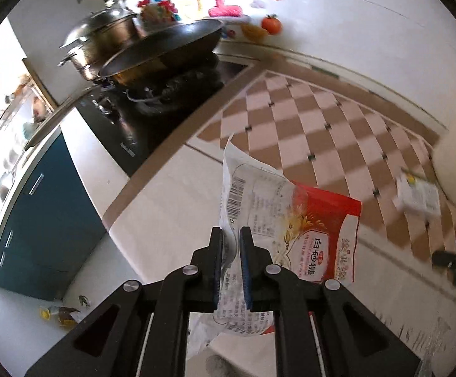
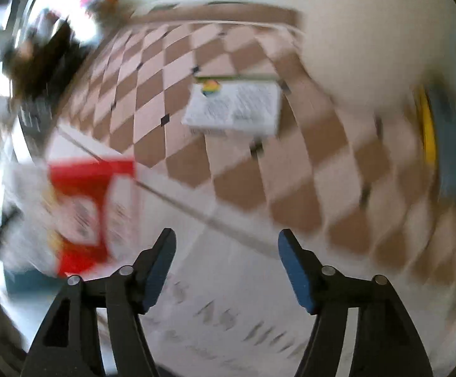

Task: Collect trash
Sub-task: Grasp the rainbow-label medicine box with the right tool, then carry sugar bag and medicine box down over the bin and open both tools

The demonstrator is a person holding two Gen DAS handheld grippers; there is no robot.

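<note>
Above the checked floor (image 1: 322, 132), the left gripper (image 1: 231, 235) has its jaws closed on the white edge of a sugar bag (image 1: 291, 220), which hangs in the air with its red part to the right. A stove (image 1: 152, 119) with pans (image 1: 152, 47) stands at the left border. The right gripper (image 2: 227, 238) has its jaws wide apart and holds nothing. Ahead of it a white box (image 2: 237, 110) lies flat on the floor tiles, apart from the wall (image 2: 369, 40). This view is blurred.

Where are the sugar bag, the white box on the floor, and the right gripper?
sugar bag (image 1: 319, 235), left wrist view, red printed front.
white box (image 2: 234, 110), right wrist view, printed top face.
right gripper (image 2: 227, 267), right wrist view, between open fingertips.
</note>
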